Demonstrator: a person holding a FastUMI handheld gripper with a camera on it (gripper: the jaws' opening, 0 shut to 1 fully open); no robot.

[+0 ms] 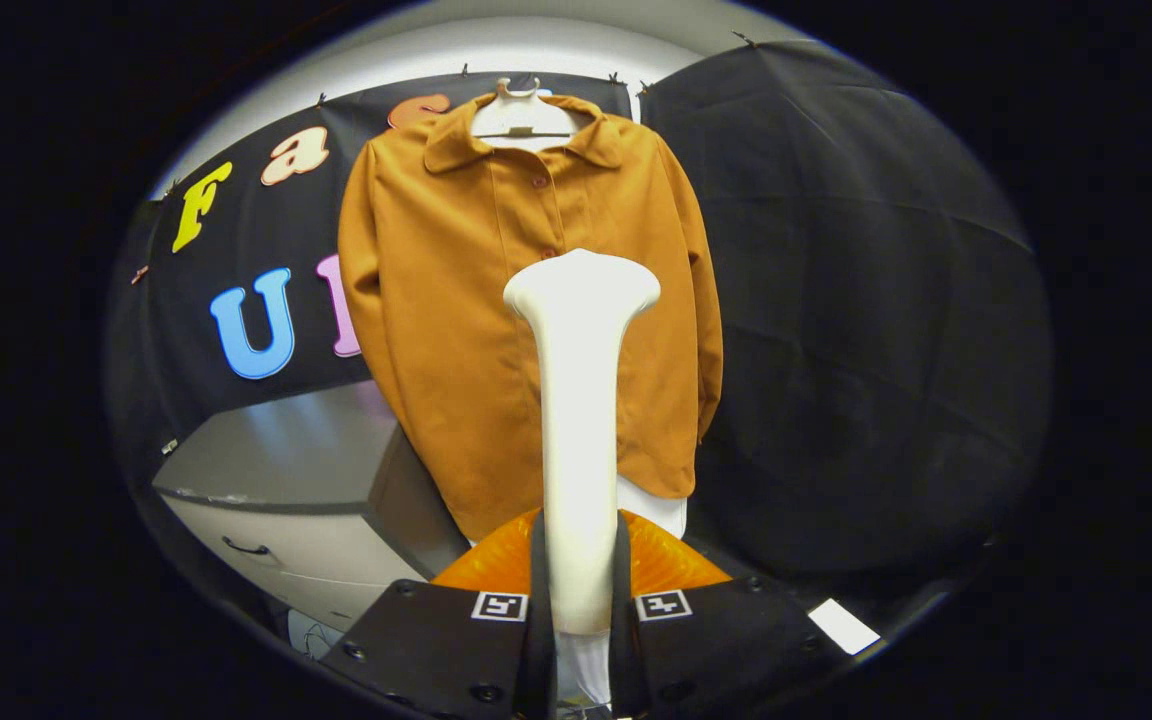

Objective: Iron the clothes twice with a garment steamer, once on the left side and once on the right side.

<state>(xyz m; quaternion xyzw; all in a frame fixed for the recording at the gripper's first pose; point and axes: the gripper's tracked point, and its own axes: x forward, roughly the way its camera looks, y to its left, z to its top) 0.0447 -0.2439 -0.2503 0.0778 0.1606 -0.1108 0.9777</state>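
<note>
Tongs (578,600) clenched on white garment steamer (581,400) handle, head upright before orange shirt (496,300) hanging on hanger (521,115). Steamer head near shirt's centre placket. Judgement: shift head onto one side panel, keep it close to cloth, stroke slowly downward.

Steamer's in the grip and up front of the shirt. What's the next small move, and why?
Probably ease the steamer forward and toward one side of the shirt. The gripper is shut on its handle, the head sits mid-placket, and whether it touches the cloth is unclear.
</note>
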